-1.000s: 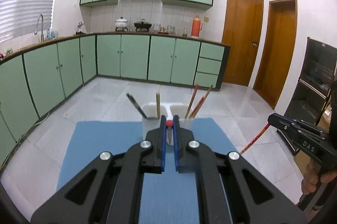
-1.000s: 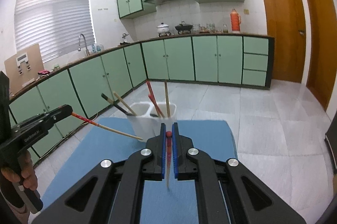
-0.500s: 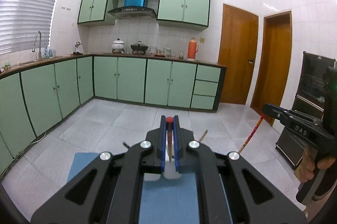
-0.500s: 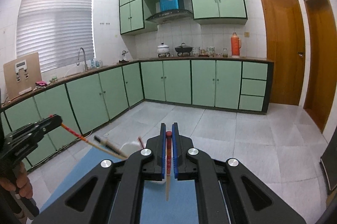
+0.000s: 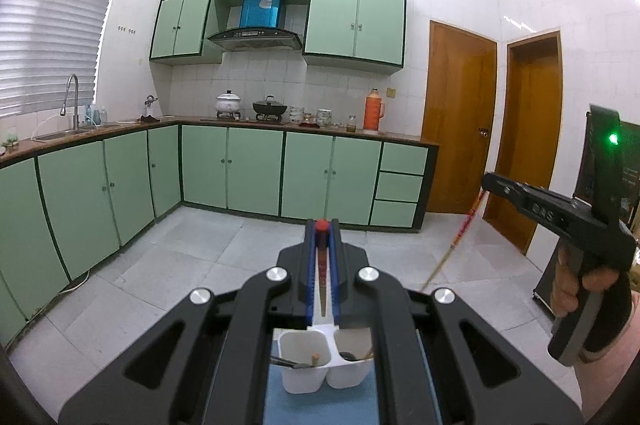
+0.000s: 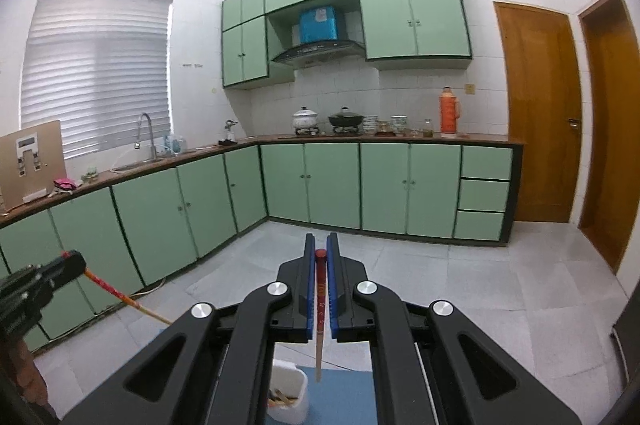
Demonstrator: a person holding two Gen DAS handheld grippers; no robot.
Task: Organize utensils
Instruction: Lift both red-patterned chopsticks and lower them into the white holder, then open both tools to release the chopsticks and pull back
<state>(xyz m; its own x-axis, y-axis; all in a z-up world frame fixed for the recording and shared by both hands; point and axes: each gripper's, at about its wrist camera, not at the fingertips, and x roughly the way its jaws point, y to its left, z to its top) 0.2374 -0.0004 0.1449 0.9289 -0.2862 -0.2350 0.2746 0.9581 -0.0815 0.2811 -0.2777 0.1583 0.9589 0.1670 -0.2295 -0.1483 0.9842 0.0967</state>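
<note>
Two grippers chopstick-laden | blue mat | green cabinets | tiled floor

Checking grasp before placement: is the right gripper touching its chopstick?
Touching. The right wrist view shows the right gripper shut on the red-capped chopstick, blue pads pressing both sides.

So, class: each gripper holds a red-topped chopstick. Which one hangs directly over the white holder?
The left gripper's chopstick: its tip points into the white holder. The right gripper's chopstick ends over the blue mat, beside the holder.
</note>
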